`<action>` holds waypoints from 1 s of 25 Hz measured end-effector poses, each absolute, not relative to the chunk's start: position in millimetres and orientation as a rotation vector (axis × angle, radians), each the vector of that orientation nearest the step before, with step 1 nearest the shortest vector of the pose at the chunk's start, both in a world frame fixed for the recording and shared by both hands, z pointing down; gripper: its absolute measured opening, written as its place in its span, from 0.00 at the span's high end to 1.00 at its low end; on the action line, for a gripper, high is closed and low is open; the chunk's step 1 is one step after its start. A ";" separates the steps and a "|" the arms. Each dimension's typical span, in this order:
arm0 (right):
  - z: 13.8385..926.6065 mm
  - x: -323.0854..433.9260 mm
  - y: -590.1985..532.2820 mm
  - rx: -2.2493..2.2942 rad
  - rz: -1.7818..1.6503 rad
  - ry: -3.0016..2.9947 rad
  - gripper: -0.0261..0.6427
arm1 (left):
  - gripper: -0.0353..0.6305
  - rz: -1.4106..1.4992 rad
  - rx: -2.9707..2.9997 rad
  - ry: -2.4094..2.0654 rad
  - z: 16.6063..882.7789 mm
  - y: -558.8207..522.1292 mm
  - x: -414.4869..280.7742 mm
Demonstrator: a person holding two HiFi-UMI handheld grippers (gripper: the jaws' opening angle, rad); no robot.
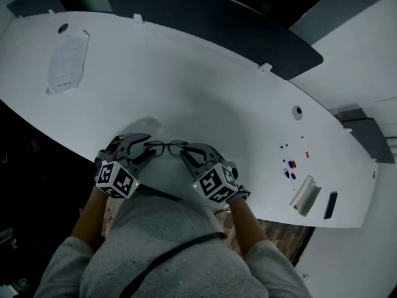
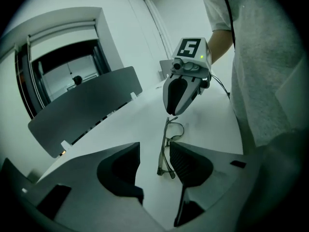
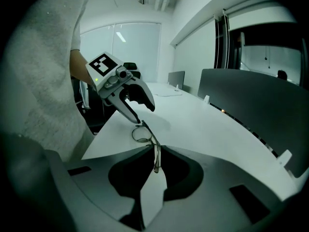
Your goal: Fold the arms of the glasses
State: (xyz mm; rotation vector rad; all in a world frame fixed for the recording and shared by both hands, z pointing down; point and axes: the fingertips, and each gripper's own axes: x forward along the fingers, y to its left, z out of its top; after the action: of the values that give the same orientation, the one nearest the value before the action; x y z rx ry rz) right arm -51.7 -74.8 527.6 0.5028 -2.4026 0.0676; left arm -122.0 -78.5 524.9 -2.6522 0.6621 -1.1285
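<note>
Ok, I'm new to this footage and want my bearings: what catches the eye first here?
Thin-framed glasses are at the near edge of the white table, between two grippers with marker cubes. The right gripper is shut on one end; the left gripper stands open around the other end. A paper sheet lies far left.

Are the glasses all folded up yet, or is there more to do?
Not finished, I think. Done: both grippers are at the glasses on the white table. In hand: the right gripper is shut on one end of the frame, and the left gripper has its jaws open around the other end. Still to do: swinging the arms in; they are too thin and edge-on here to tell whether either is folded yet.
</note>
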 end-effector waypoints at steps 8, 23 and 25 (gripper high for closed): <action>498.8 -44.5 -61.1 0.559 0.193 -2.539 0.92 | 0.85 -0.978 -2.726 1.045 504.7 -63.8 -129.4; 485.5 -41.0 -1.7 0.571 0.353 -2.677 0.93 | 0.92 -0.459 -2.986 1.513 469.4 -5.2 -105.7; 479.8 -39.8 5.7 0.610 0.378 -2.683 0.93 | 0.92 -0.430 -3.016 1.506 467.5 0.1 -101.9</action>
State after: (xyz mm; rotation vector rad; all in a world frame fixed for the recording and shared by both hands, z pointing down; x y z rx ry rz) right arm -39.8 5.7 479.8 0.6096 -2.6832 0.3780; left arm -101.9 0.1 467.5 -3.0160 1.5058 -0.4302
